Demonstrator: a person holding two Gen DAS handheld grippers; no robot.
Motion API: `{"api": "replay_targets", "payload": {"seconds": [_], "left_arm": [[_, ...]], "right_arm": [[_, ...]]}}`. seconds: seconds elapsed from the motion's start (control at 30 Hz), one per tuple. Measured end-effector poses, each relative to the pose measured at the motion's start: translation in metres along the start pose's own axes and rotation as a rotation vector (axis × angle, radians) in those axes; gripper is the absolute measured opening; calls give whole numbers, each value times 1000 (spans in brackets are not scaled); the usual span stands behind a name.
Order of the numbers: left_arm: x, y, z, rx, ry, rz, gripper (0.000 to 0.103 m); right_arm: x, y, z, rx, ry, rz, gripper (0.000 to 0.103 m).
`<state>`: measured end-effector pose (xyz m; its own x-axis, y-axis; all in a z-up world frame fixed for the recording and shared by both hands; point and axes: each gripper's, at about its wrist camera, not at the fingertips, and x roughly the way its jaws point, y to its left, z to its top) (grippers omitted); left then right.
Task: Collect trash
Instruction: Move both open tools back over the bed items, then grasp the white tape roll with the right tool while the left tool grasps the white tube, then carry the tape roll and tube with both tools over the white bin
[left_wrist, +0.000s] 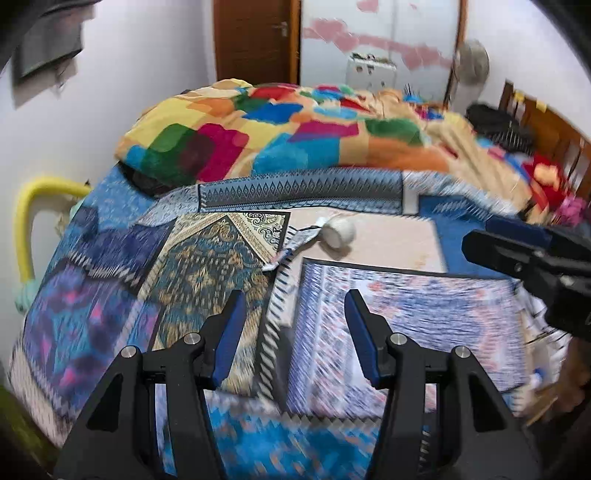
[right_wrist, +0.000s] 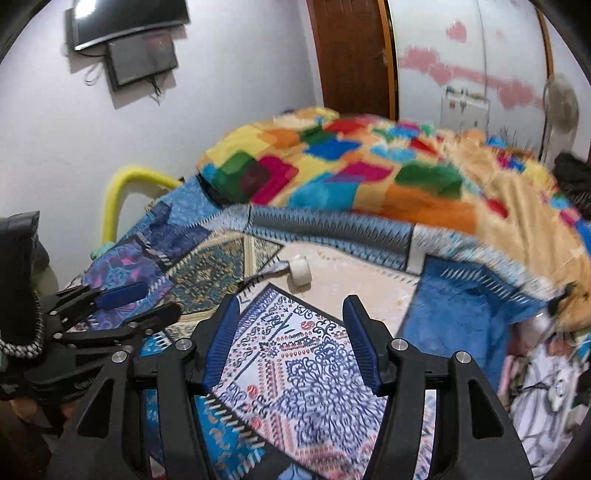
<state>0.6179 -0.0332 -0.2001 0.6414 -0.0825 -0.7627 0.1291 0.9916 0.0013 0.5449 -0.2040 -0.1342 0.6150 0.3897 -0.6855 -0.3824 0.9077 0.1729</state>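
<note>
A white paper cup lies on its side on the pale floor, with a crumpled wrapper just left of it. Both also show in the right wrist view, the cup ahead and the wrapper at its left. My left gripper is open and empty above patterned rugs, short of the cup. My right gripper is open and empty over a blue-and-white rug. The right gripper appears at the right edge of the left wrist view, and the left gripper shows at the left of the right wrist view.
A bed with a colourful patchwork blanket lies behind the floor patch. Overlapping prayer rugs cover the floor. A yellow padded rail is at the left. A fan, a door and cluttered clothes lie beyond.
</note>
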Motion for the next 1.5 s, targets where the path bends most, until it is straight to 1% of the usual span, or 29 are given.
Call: {"api": "replay_targets", "payload": {"seconds": [0.1,0.17,0.27,0.33,0.4,0.43,0.47,0.5,0.53,0.57,0.6,0.63,0.7,0.73,0.8,0.9,1.07,1.23,1.5], "left_arm": [[42,5,6,34,32,9,54],[65,12,10,20,41,-6,54],[92,18,16,4,50,-38,54],[106,21,17,4,52,-36,54],[115,21,18,9,59,-45,54],[119,22,18,13,64,-41,50],[124,22,18,16,71,-40,43],[127,23,18,18,77,-47,39],[127,24,17,12,73,-66,32],[127,24,18,7,64,-72,18],[126,24,18,6,62,-69,12],[125,24,17,3,56,-67,2],[122,25,17,-10,43,-53,2],[121,26,17,-21,46,-59,2],[114,30,15,-59,47,-85,2],[99,32,14,-95,40,-94,2],[62,26,15,-110,30,-105,2],[4,16,19,-108,-2,-112,2],[-107,-7,11,-88,-68,-120,2]], "right_arm": [[33,-13,2,38,49,19,54],[59,-22,3,59,81,31,54],[90,-27,7,58,121,50,54],[107,-27,11,51,136,54,54],[120,-27,14,39,137,51,51],[125,-27,15,36,139,52,51],[132,-25,16,27,147,61,49],[138,-23,17,22,153,66,43],[143,-22,17,14,159,68,41],[149,-19,17,3,173,69,36],[154,-19,18,-1,178,69,26],[158,-18,18,-5,183,64,25],[156,-17,16,-10,158,55,25],[151,-16,14,-13,145,54,25],[149,-16,14,-14,136,45,24],[137,-14,12,-14,112,16,24],[105,-8,17,-7,74,0,24],[60,4,23,-14,37,2,24],[-36,27,22,-27,-40,0,24]]}}
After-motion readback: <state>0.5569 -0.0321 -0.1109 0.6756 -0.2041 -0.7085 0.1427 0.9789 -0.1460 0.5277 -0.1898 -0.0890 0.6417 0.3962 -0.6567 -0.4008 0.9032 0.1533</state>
